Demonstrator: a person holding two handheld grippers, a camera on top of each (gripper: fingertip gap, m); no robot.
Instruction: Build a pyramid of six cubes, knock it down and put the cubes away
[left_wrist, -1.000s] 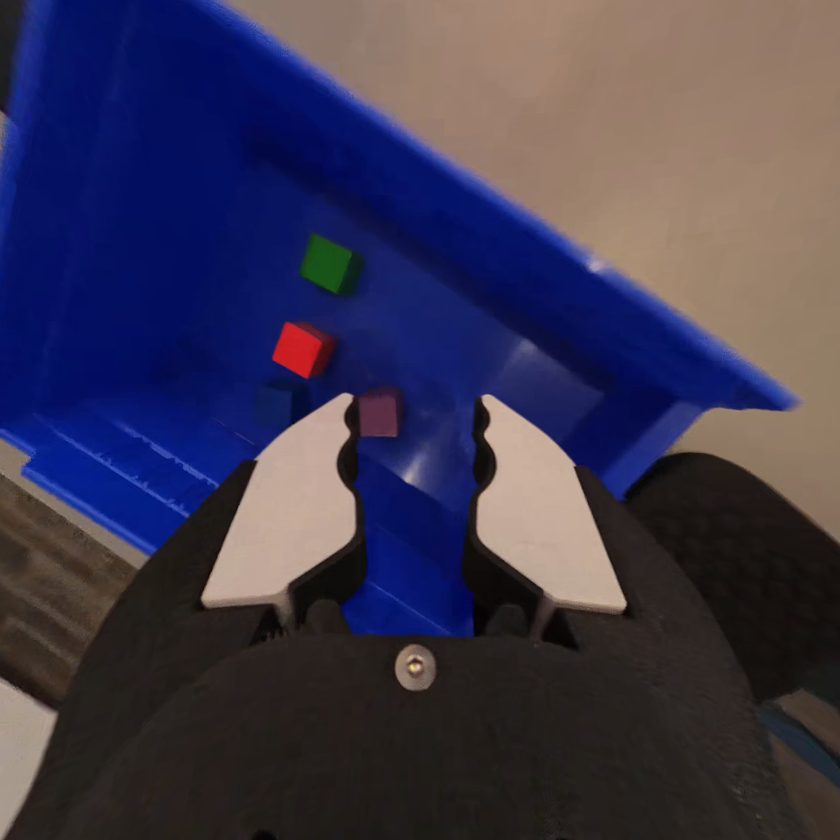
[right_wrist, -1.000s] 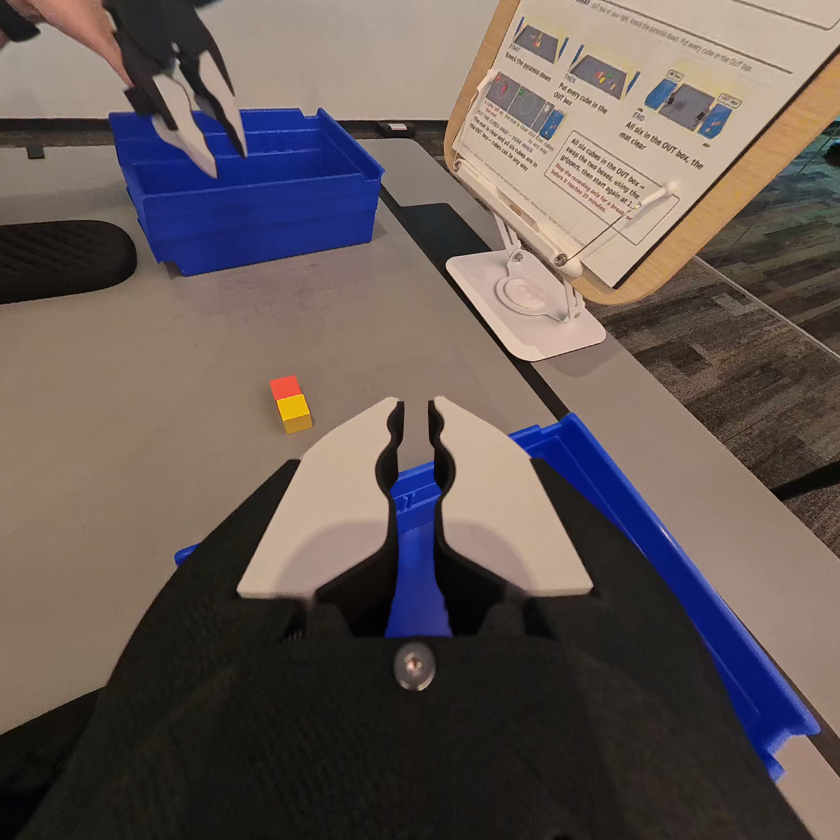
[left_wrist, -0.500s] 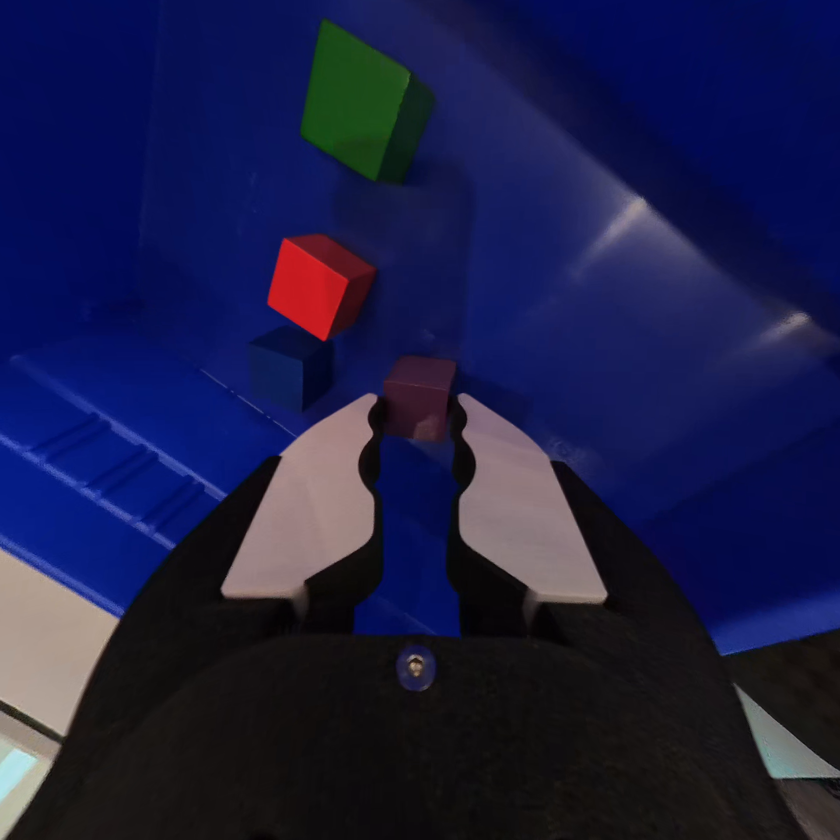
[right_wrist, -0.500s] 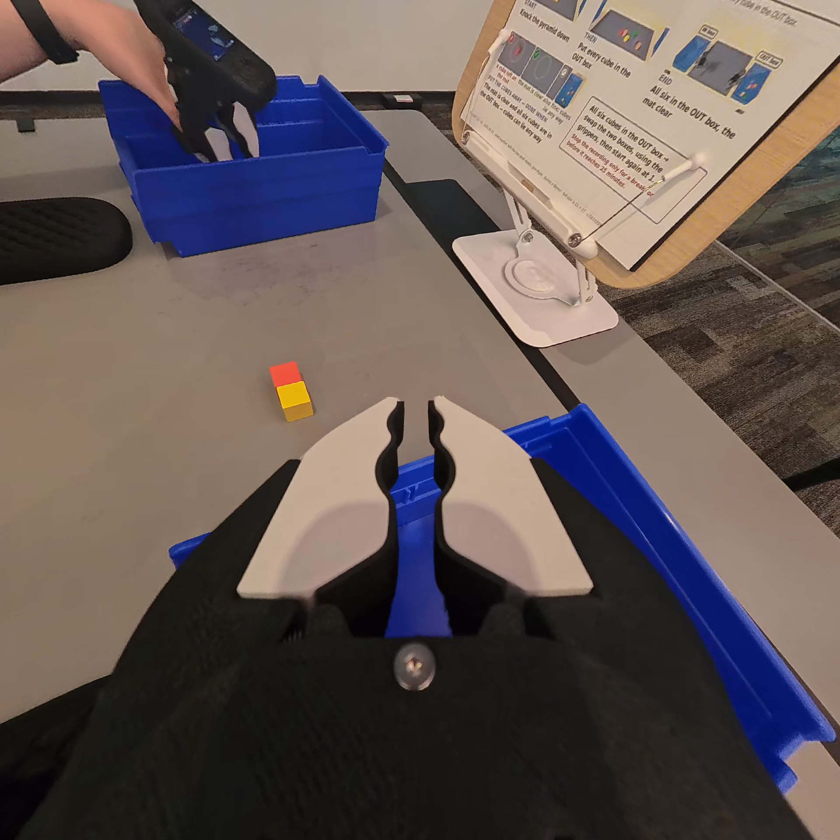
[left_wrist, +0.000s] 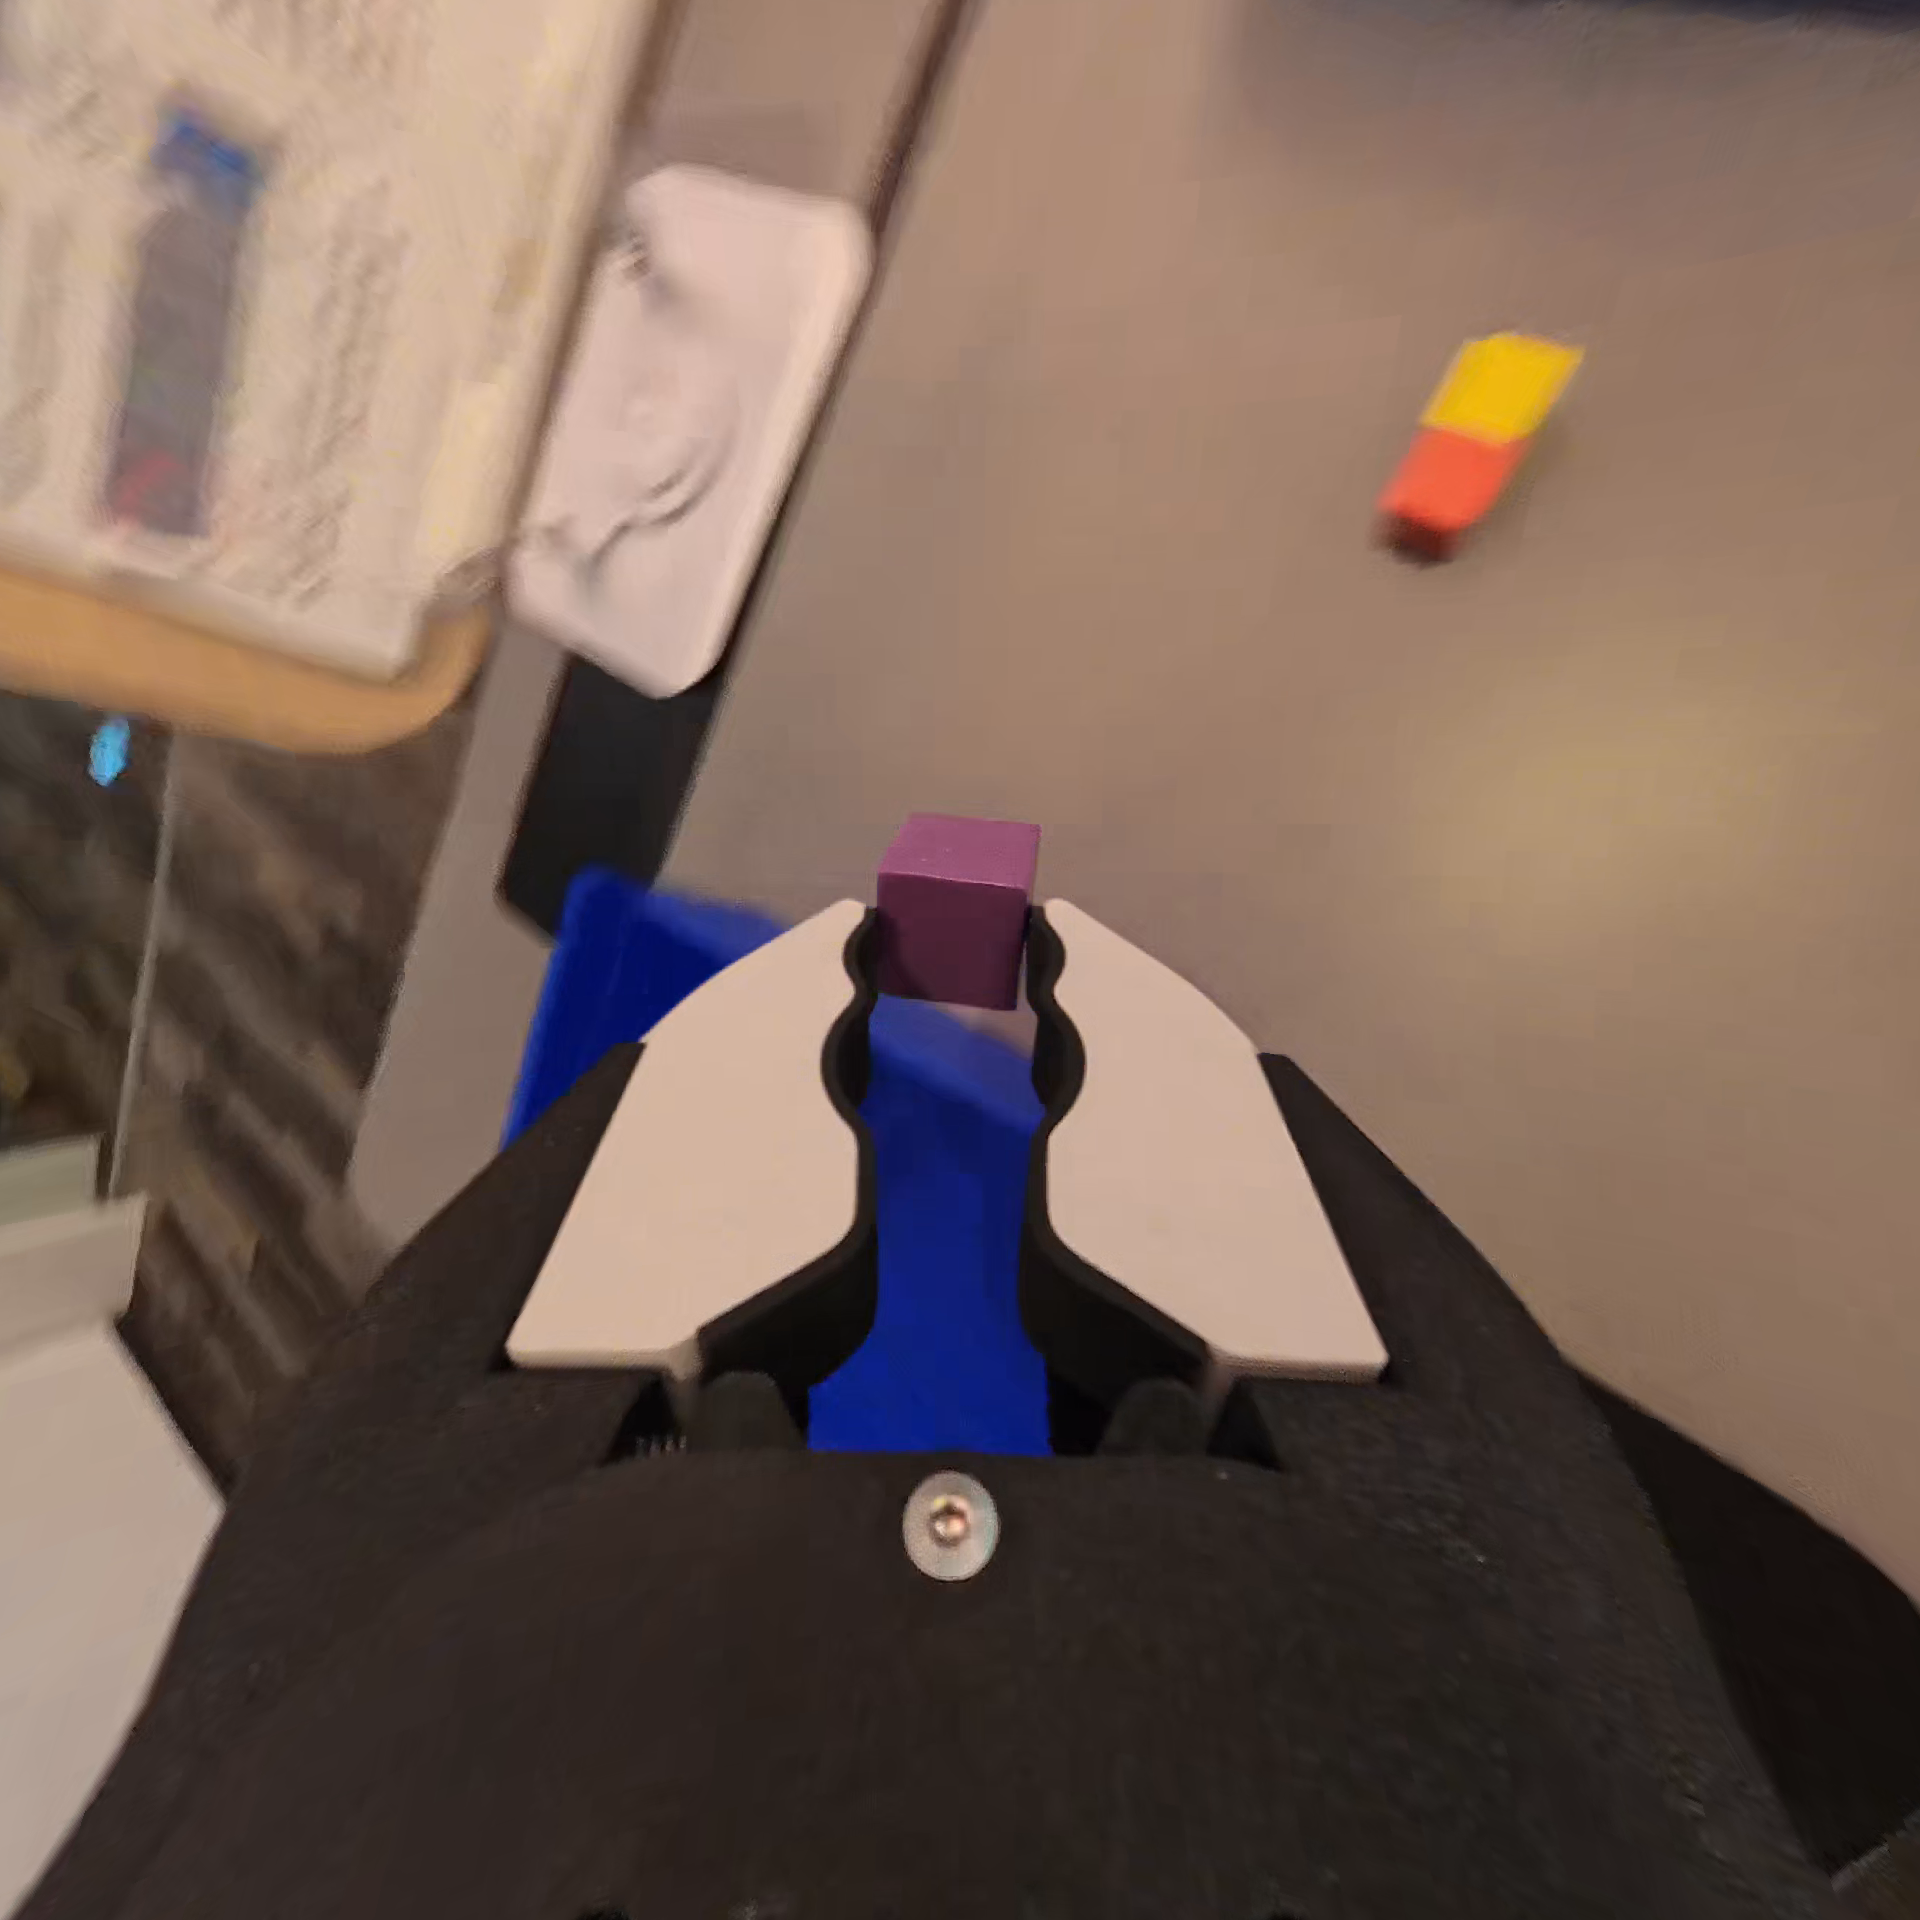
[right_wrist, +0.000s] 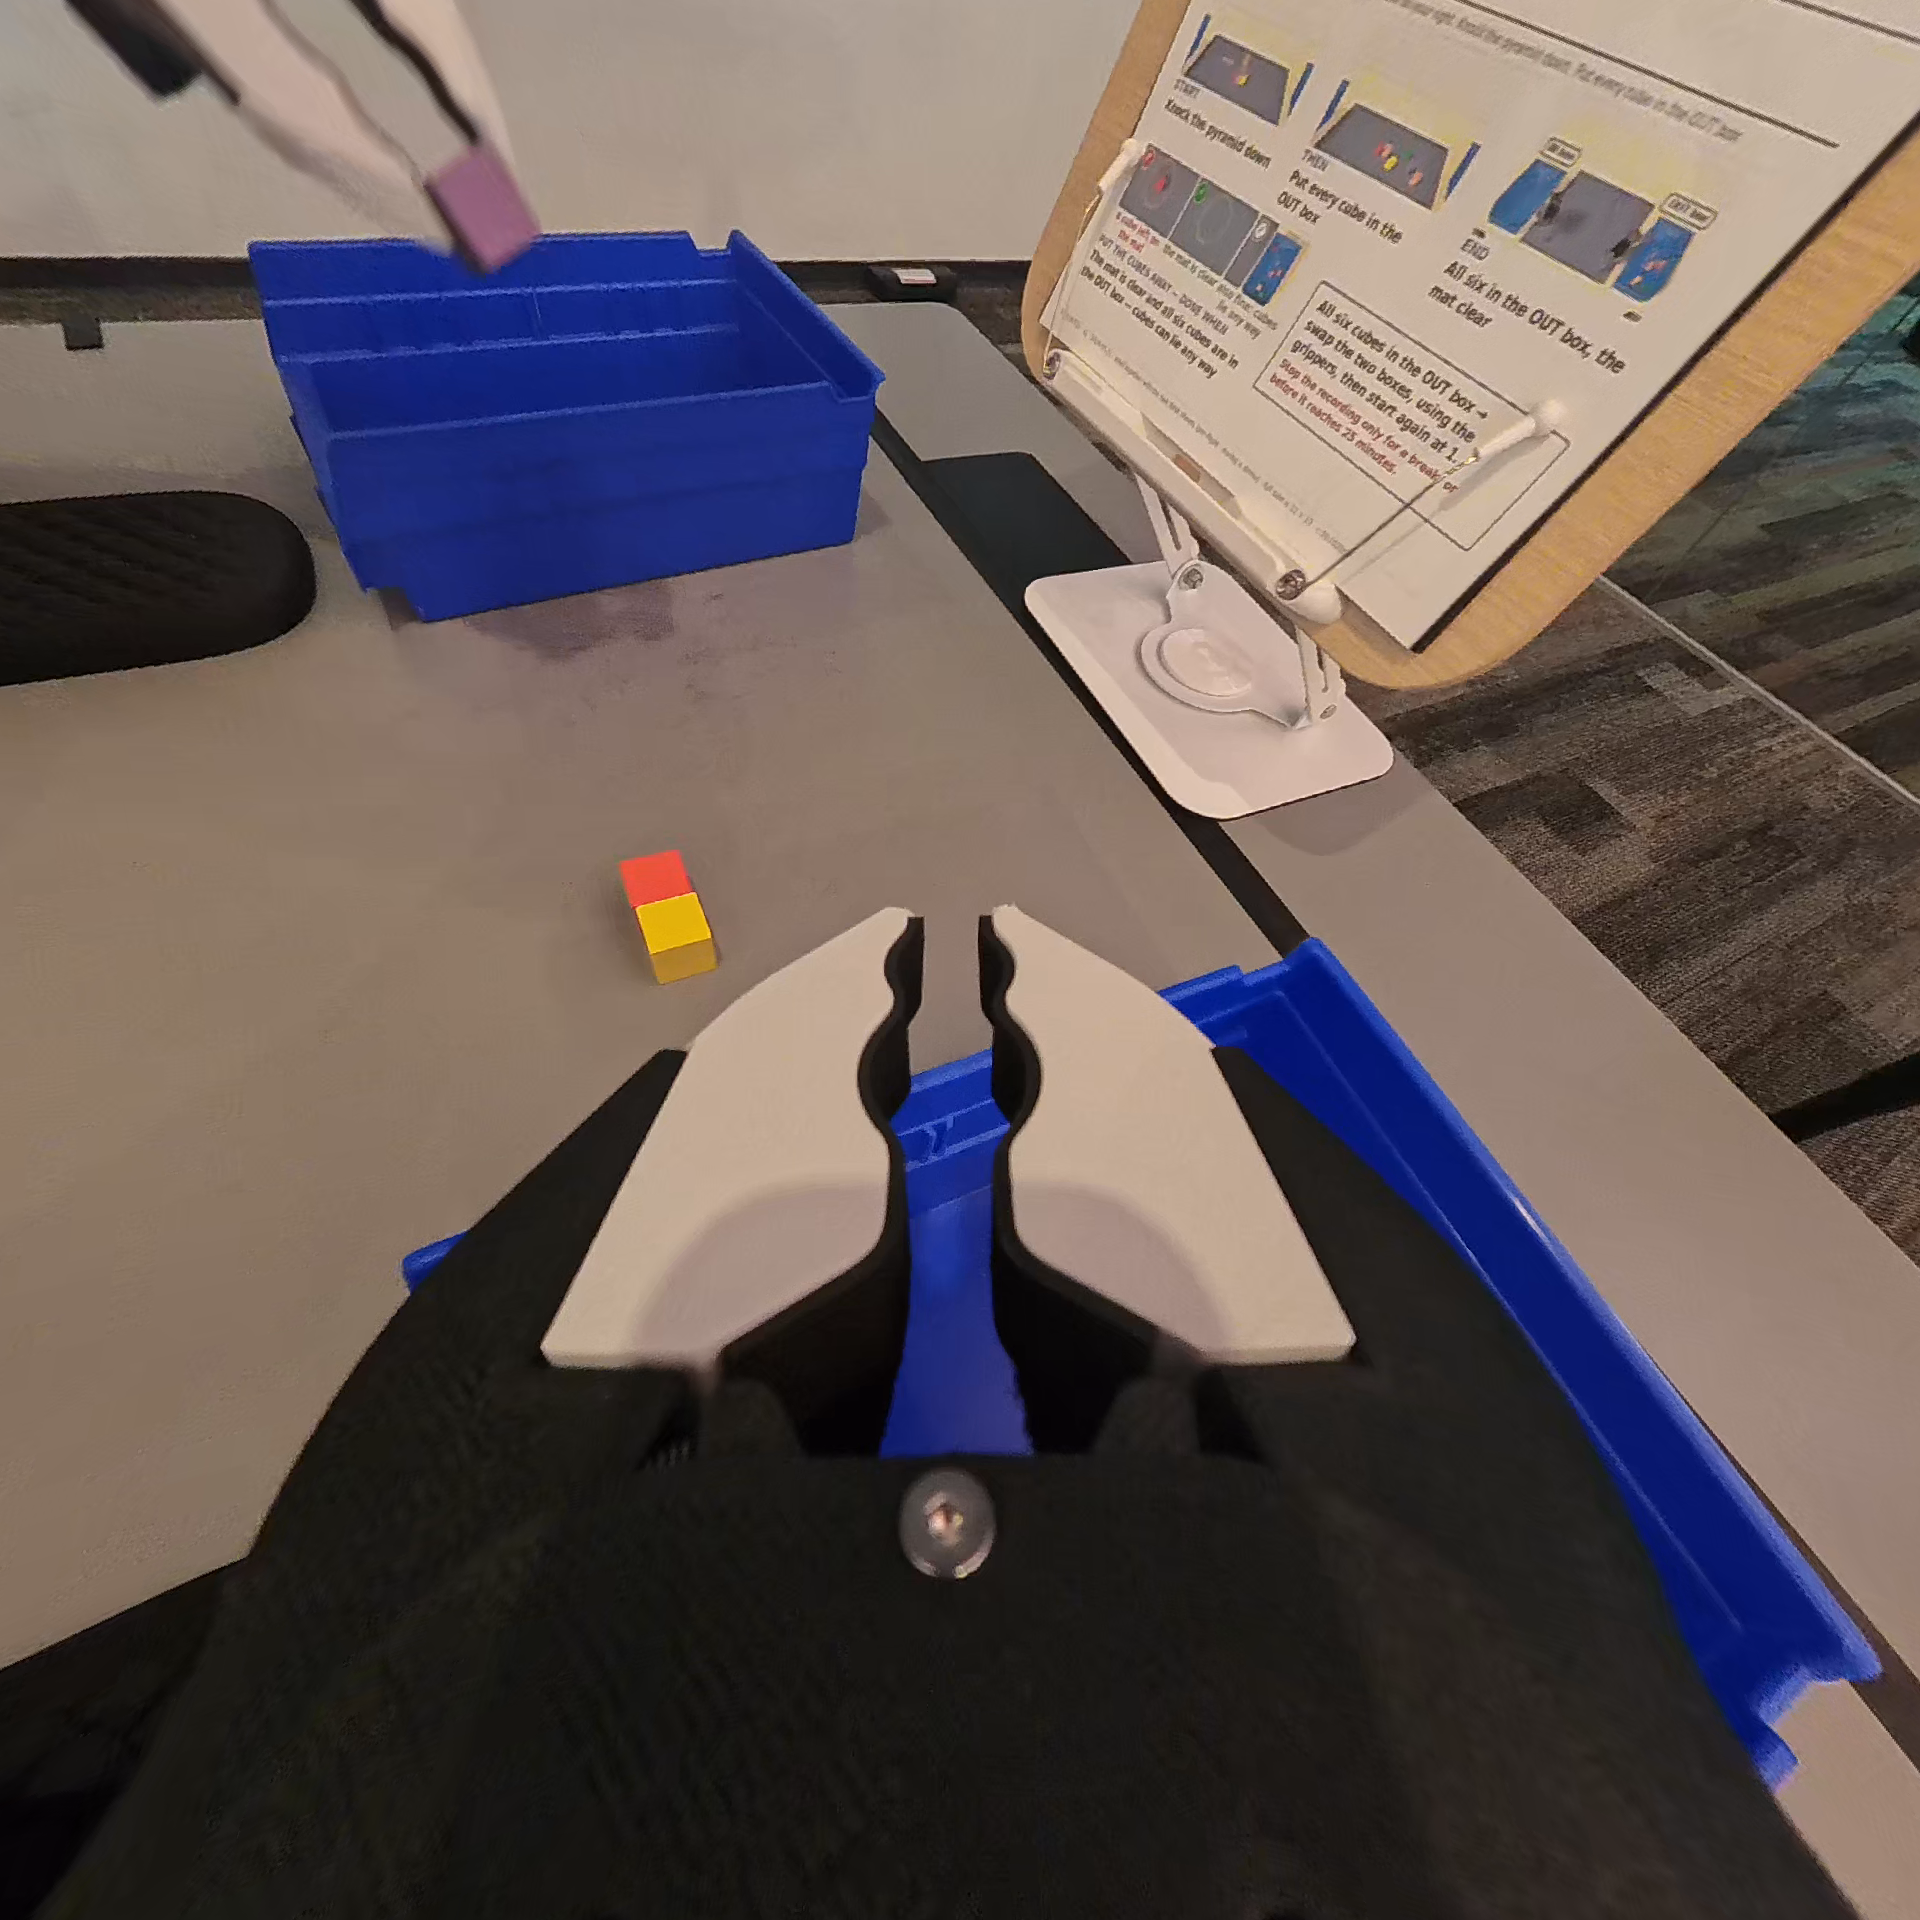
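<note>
Gripping purple cube (left_wrist: 956, 914), left gripper (left_wrist: 954, 906) airborne

- Far blue bin (right_wrist: 582, 436): its floor is hidden behind its near wall.
- Instruction board (left_wrist: 239, 343) beside that bin: blurred, cut off at the frame edge.

My left wrist view rides high, tilted down over the grey table (left_wrist: 1299, 727), motion-blurred, so its exact heading is probably toward the white stand (left_wrist: 691, 416) side. My right wrist view sits low above the near blue bin (right_wrist: 1507, 1247), facing across the table to the far blue bin (right_wrist: 582, 416). Both share the red cube (right_wrist: 652, 876) touching the yellow cube (right_wrist: 675, 925), and the stand.
</note>
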